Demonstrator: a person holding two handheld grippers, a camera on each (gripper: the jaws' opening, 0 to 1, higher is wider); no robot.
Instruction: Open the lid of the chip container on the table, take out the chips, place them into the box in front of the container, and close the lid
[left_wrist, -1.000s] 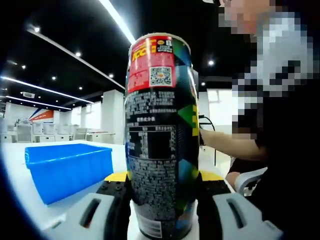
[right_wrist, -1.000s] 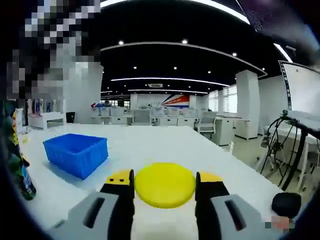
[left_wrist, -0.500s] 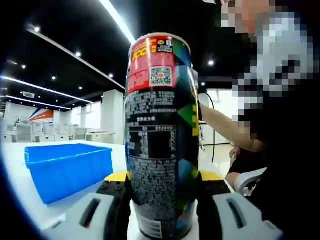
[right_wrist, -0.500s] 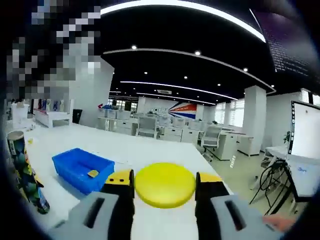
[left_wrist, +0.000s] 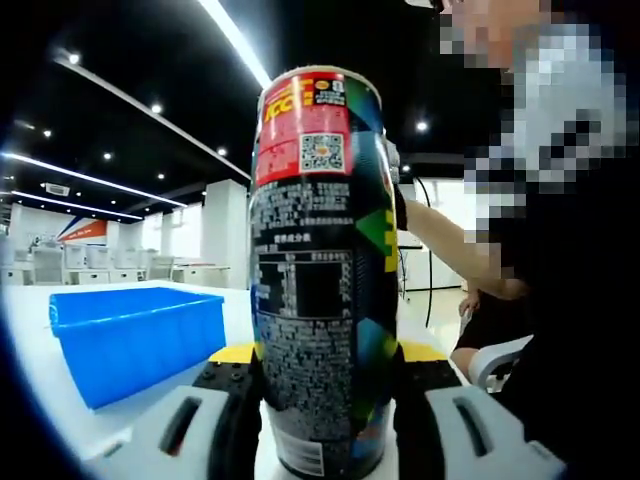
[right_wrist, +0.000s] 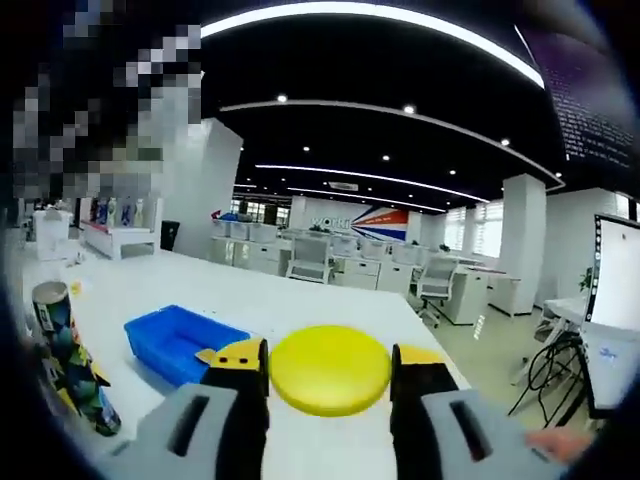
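Observation:
The tall dark chip container (left_wrist: 322, 270) stands upright on the white table, and my left gripper (left_wrist: 325, 400) is shut on its lower part. A blue box (left_wrist: 135, 335) sits to its left. My right gripper (right_wrist: 330, 385) is shut on the yellow lid (right_wrist: 330, 370), held above the table. In the right gripper view the chip container (right_wrist: 72, 360) stands at the far left with its top open, and the blue box (right_wrist: 185, 342) lies beside it with a small yellowish piece at its near edge.
A person in a dark top (left_wrist: 570, 260) stands close on the right in the left gripper view, one arm reaching behind the container. The white table (right_wrist: 300, 305) stretches away toward desks and chairs (right_wrist: 400, 275). A stand with cables (right_wrist: 550, 370) is at the right.
The right gripper's camera has risen and turned slightly, so the box and container sit further right in its view. The lid stays gripped. The person's arm behind the container shifted a little.

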